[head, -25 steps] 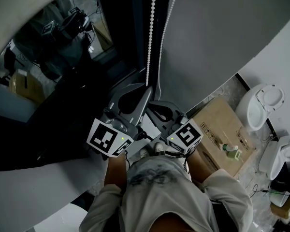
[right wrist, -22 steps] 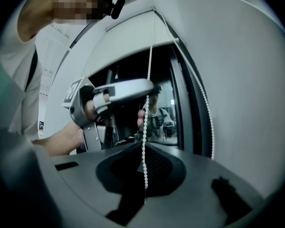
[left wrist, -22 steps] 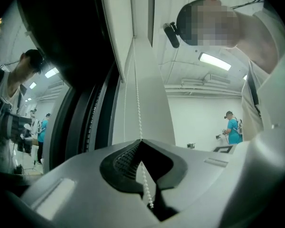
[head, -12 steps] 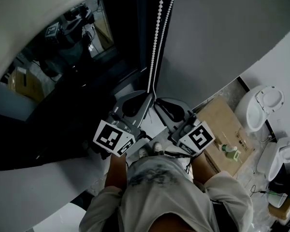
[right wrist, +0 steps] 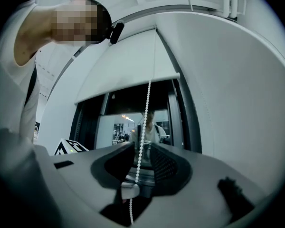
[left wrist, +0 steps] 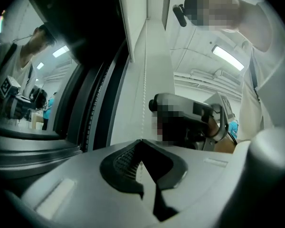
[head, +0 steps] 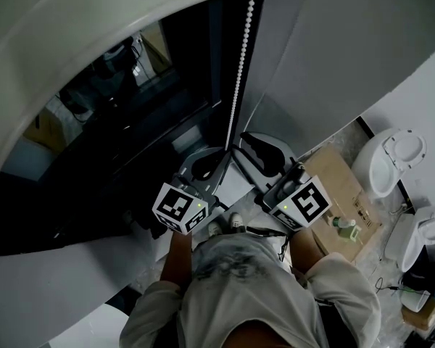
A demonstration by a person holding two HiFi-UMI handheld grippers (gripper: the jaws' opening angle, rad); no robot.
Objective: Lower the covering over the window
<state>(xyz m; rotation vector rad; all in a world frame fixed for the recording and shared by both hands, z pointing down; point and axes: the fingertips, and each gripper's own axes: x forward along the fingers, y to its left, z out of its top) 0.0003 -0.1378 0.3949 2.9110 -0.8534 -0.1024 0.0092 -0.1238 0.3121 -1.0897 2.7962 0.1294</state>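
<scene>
Pale T-shirt (head: 239, 281), black-and-white marker cubes (head: 180, 207)

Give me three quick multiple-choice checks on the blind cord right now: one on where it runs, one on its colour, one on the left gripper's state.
1. Where does the bead chain run at the right gripper?
A. between its jaws
B. outside its left jaw
C. over its marker cube

2. What colour is the bead chain?
A. black
B. white
C. red

3. How do the jaws of the left gripper stand?
A. wide apart, empty
B. together on the bead chain
C. clamped on a cardboard box

Answers:
1 A: the right gripper view shows the beads hanging in the gap between the jaws, which have just been opening, pads off the chain.
2 B: the beads read white against the dark window.
3 B: the left gripper view shows the tips meeting where the chain comes down.
</scene>
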